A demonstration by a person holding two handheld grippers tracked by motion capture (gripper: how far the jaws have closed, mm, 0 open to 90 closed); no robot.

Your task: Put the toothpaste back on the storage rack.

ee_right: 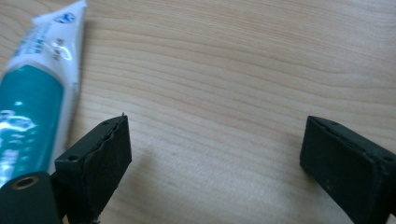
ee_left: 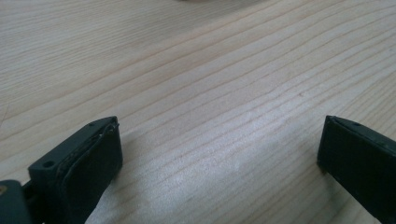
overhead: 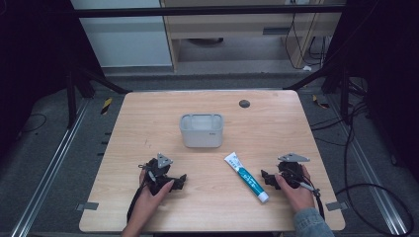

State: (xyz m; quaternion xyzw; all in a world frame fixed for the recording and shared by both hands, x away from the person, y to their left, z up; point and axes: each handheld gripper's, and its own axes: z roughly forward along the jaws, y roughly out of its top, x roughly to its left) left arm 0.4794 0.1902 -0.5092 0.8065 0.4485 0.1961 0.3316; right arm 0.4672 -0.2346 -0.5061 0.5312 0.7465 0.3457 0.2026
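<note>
Toothpaste tube (overhead: 246, 177): lies flat on wooden bench (overhead: 148, 123), diagonal, crimped end toward the bin, cap end toward the person's edge; teal/white body.
Bin: small white plastic bin (overhead: 201, 130) mid-bench, upright, well apart from tube.
R gripper (overhead: 265, 178): low on bench, just beside tube's cap half, to its right in high view. Fingers wide apart, nothing btwn them.
L gripper (overhead: 182, 180): low on bench, apart from tube on its other side. Fingers wide too, bare wood btwn them in left gripper view.
Tube vs R fingers: in right gripper view tube (ee_right: 35, 93) sits outside the left finger (ee_right: 95, 163), alongside it, not in the gap. Touching or not, can't tell.
Step in hand (judged): R gripper lining up to take the tube, prob. for the bin.
How to do well: shift R gripper sideways so tube body is centred in the gap; straddle across tube's width, not along it; stay low so pads meet the sides; close gently on the fuller mid-body, not the flat crimp, since tube is soft & may squirm.
Risk: left finger may nudge the tube away if closed from here.
</note>
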